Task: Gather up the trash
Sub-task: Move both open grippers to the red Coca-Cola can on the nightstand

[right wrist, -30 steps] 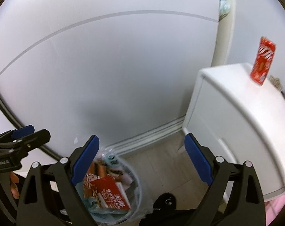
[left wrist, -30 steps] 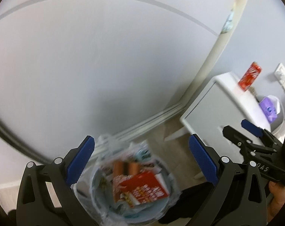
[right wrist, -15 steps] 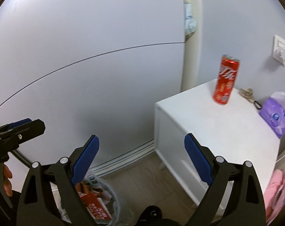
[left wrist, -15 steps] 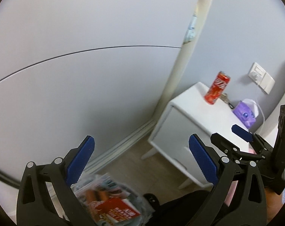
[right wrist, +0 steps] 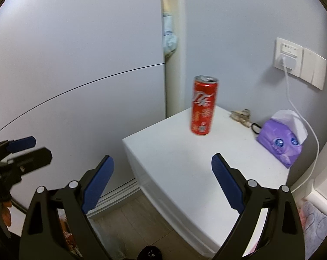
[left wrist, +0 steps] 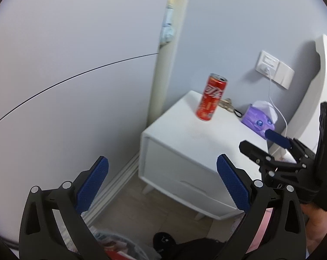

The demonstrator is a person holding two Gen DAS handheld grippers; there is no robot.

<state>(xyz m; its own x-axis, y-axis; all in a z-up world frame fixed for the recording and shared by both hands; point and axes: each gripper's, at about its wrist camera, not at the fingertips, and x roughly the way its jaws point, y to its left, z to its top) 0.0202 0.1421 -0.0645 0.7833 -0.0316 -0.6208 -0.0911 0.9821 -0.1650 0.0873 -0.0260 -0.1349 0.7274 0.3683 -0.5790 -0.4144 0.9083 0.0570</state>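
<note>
We note the red can (right wrist: 203, 108) upright on the white nightstand (right wrist: 185, 162), ahead of both empty, wide-open hand-held grippers: right (right wrist: 162, 178), left (left wrist: 162, 184).

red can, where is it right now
The red can stands upright near the back left corner of the white nightstand, left of the keys and the purple tissue pack.
</note>
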